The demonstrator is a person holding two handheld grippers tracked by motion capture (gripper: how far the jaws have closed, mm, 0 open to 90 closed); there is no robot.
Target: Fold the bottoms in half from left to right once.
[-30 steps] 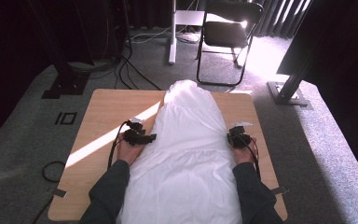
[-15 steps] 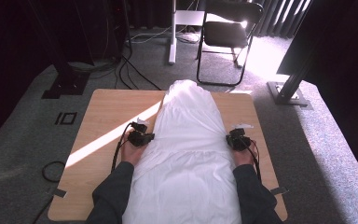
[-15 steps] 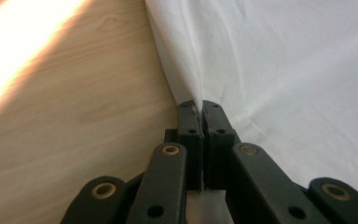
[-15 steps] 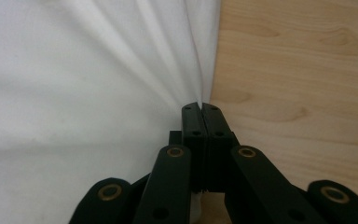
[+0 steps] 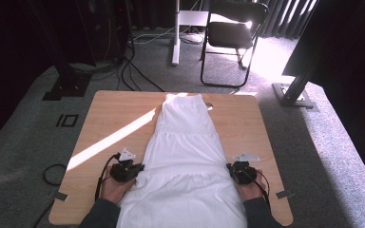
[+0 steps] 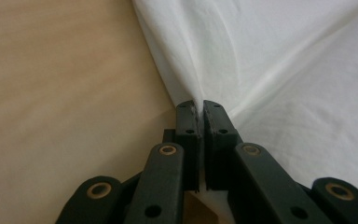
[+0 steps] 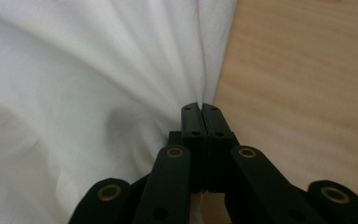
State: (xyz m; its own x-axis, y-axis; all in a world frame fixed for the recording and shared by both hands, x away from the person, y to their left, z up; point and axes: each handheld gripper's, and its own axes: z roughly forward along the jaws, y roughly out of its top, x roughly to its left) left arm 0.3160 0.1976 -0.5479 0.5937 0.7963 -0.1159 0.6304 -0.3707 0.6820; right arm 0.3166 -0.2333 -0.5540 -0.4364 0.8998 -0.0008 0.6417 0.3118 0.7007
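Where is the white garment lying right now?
In the high view the white garment lies lengthwise down the middle of the wooden table, between the left gripper and right gripper.

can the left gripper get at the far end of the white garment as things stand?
Probably not: the left gripper is shut on the white garment's near left edge, and the far end lies across the table.
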